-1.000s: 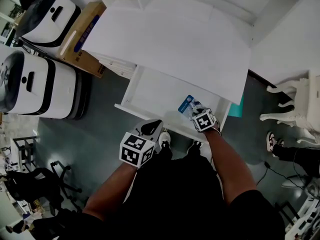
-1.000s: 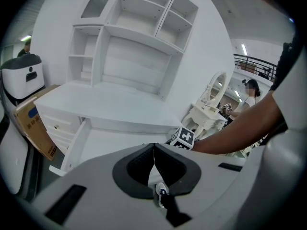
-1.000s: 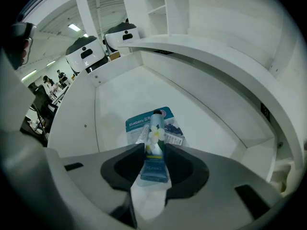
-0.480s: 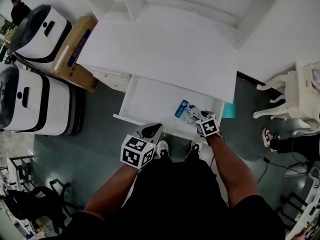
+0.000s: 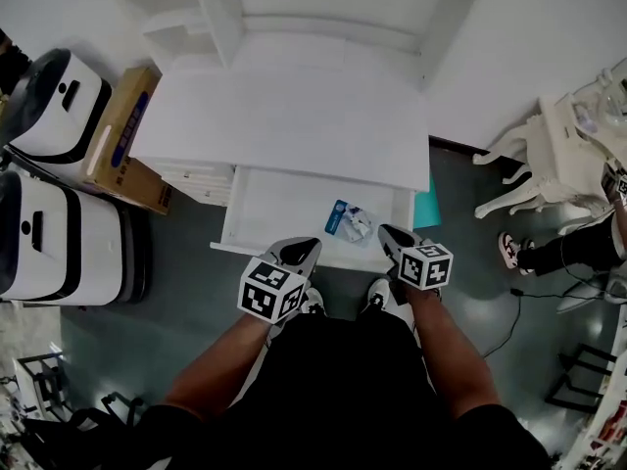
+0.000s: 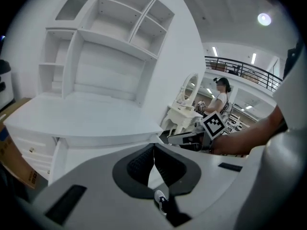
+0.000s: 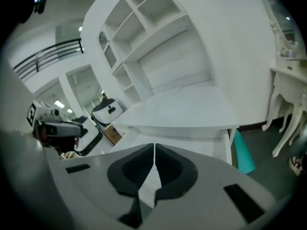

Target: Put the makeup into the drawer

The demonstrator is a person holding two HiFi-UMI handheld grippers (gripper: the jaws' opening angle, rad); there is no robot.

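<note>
The makeup, a blue card with a clear blister (image 5: 348,220), lies flat in the open white drawer (image 5: 257,251) under the desk top (image 5: 294,116). My right gripper (image 5: 392,238) hangs just right of it, above the drawer's front edge. Its jaws have just been closing with nothing between them, and in the right gripper view (image 7: 154,162) the pads meet. My left gripper (image 5: 299,253) hovers over the drawer's front rim, left of the makeup. It is shut and empty, its pads touching in the left gripper view (image 6: 153,159).
Two white-and-black machines (image 5: 49,101) (image 5: 59,233) and a cardboard box (image 5: 122,150) stand left of the desk. A white ornate stool (image 5: 549,155), a teal object (image 5: 423,209) and a person's leg (image 5: 578,248) are on the right. Shelves (image 5: 313,8) rise behind the desk.
My right gripper let go of the makeup, rose and drew back to the drawer's front. The makeup now lies alone in the drawer. The left gripper lifted slightly.
</note>
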